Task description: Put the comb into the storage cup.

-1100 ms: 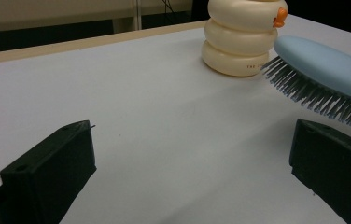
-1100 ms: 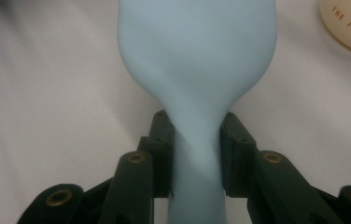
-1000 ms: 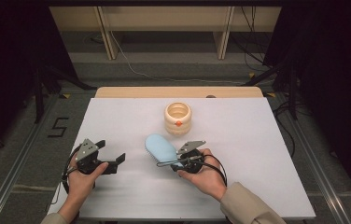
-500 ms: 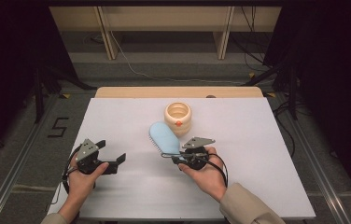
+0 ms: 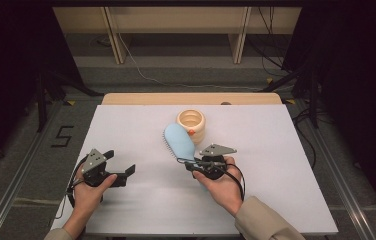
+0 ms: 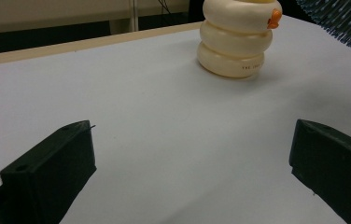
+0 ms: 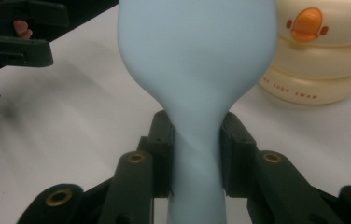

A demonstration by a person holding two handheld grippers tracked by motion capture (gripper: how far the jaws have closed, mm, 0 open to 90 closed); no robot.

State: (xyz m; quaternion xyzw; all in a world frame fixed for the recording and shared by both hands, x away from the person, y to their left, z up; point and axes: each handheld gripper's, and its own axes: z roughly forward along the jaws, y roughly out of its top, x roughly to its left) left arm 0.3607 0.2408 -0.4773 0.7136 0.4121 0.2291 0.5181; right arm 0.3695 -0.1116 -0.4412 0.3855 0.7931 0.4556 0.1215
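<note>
The pale blue hairbrush [image 5: 179, 141], a rounded paddle with dark bristles along its left edge, is held above the white desk [image 5: 286, 150] just left of the cream ringed holder [image 5: 191, 124] with the orange duck face, its narrow handle clamped between the jaws of the right hand-held gripper [image 5: 188, 162]. The left hand-held gripper [image 5: 126, 172] rests low near the desk's front left, jaws spread with nothing between them. Against a second ago, the brush has swung nearer the holder; the left hand has kept its place.
</note>
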